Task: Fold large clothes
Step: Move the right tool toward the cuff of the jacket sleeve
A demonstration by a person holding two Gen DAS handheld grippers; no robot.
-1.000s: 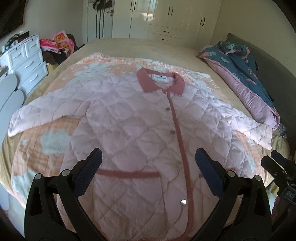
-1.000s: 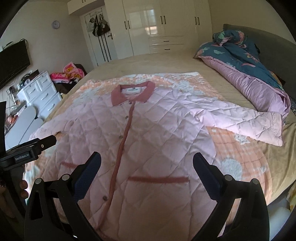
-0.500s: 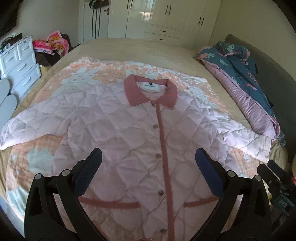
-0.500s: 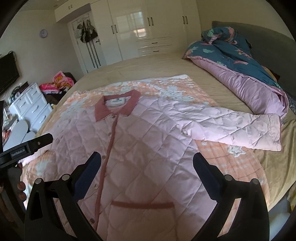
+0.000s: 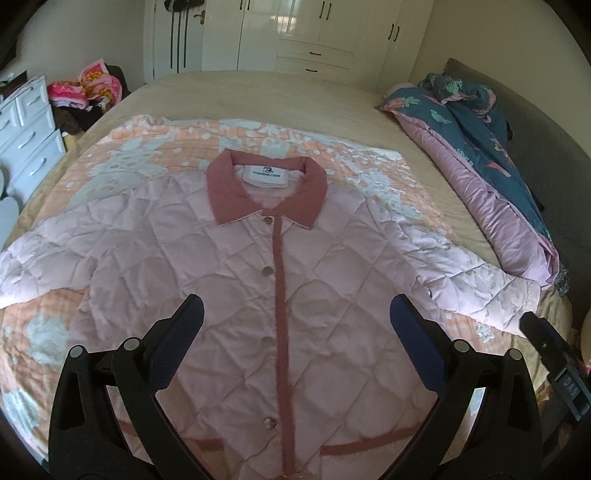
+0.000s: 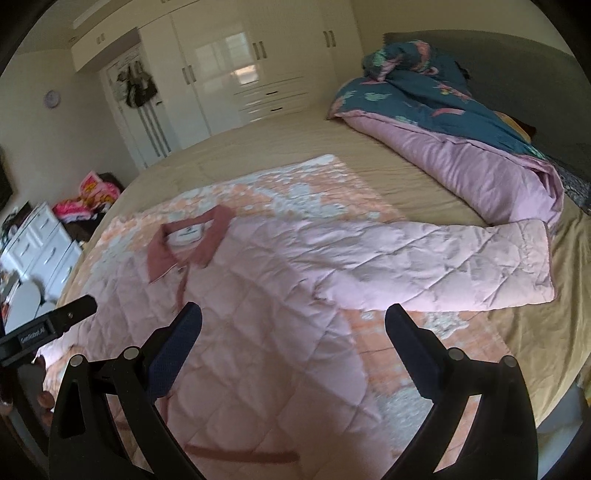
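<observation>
A pink quilted jacket (image 5: 229, 280) lies flat and buttoned on a peach patterned blanket (image 5: 122, 155), directly ahead of and below the left gripper (image 5: 295, 325), whose jaws are spread wide and hold nothing. Its dusty-rose collar (image 5: 266, 192) sits straight beyond the fingertips. The right gripper (image 6: 293, 328) is likewise spread and empty (this view is slightly blurred), with the jacket's sleeve (image 6: 443, 266) stretched out ahead and to its right. Farther right lies a rumpled teal-and-lilac duvet (image 6: 461, 147).

Bedroom — white wardrobe (image 5: 314, 33), white dresser (image 5: 26, 140).
</observation>
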